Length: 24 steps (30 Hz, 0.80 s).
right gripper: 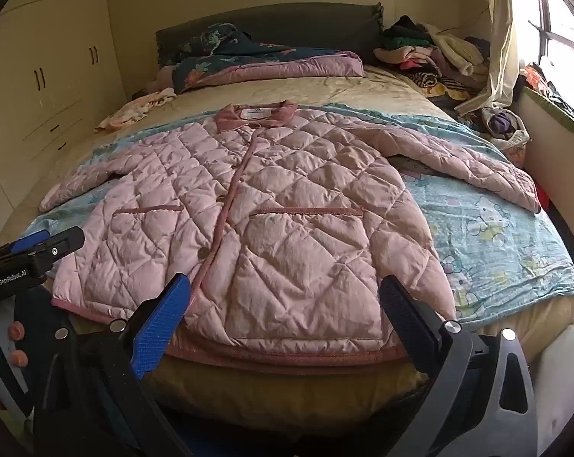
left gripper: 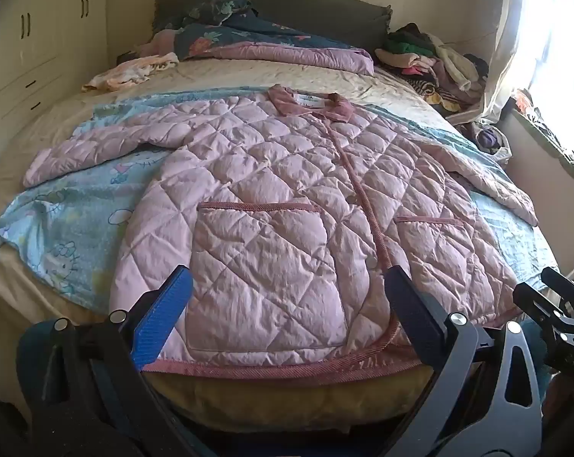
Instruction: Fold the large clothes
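A pink quilted jacket [left gripper: 287, 198] [right gripper: 271, 213] lies flat and front-up on the bed, collar toward the headboard, both sleeves spread out to the sides, hem at the near edge. My left gripper [left gripper: 287, 278] hovers wide open above the hem, over the left pocket, with nothing between its fingers. My right gripper [right gripper: 287, 289] is also wide open above the hem, over the right pocket, holding nothing. Each gripper shows at the edge of the other's view: the right gripper [left gripper: 553, 304] and the left gripper [right gripper: 39, 247].
Under the jacket lies a light blue cartoon-print sheet [left gripper: 66, 224] [right gripper: 496, 236]. Folded bedding [left gripper: 271, 45] sits by the dark headboard. A heap of clothes [left gripper: 431, 57] [right gripper: 428, 53] fills the far right corner. Wardrobes [right gripper: 47, 76] stand left, a window with curtain [left gripper: 534, 38] right.
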{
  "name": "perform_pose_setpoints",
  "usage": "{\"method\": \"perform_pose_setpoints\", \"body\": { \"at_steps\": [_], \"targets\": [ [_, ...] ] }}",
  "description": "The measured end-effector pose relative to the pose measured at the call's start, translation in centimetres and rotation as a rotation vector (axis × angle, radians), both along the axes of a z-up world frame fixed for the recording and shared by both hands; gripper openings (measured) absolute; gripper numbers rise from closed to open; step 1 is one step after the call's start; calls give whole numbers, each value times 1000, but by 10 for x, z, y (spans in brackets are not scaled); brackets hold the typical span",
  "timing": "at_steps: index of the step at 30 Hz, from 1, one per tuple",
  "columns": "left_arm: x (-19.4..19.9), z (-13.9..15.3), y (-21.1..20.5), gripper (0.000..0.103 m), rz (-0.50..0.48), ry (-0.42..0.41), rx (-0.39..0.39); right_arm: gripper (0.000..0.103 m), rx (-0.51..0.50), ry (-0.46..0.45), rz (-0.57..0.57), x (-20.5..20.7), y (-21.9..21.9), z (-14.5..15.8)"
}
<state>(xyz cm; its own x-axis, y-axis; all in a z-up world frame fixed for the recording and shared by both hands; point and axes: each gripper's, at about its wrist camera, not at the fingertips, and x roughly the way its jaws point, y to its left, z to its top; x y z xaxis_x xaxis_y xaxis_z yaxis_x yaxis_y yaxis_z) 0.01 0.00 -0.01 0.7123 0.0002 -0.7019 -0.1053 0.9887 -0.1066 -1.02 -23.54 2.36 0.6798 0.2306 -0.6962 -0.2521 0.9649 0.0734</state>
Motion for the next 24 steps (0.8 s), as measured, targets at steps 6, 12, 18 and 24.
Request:
{"method": "perform_pose_setpoints", "body": {
  "at_steps": [6, 12, 18, 24],
  "targets": [
    [0, 0, 0, 95, -1, -6, -7, 99, -25, -12, -4, 1, 1, 0],
    [-1, 1, 1, 95, 0, -10, -8, 99, -25, -19, -2, -3, 1, 4],
    [-1, 0, 0, 95, -2, -10, -6, 99, -18, -16, -4, -2, 1, 5],
    [-1, 0, 0, 95, -2, -11, -6, 99, -14, -18, -1, -3, 1, 6]
  ]
}}
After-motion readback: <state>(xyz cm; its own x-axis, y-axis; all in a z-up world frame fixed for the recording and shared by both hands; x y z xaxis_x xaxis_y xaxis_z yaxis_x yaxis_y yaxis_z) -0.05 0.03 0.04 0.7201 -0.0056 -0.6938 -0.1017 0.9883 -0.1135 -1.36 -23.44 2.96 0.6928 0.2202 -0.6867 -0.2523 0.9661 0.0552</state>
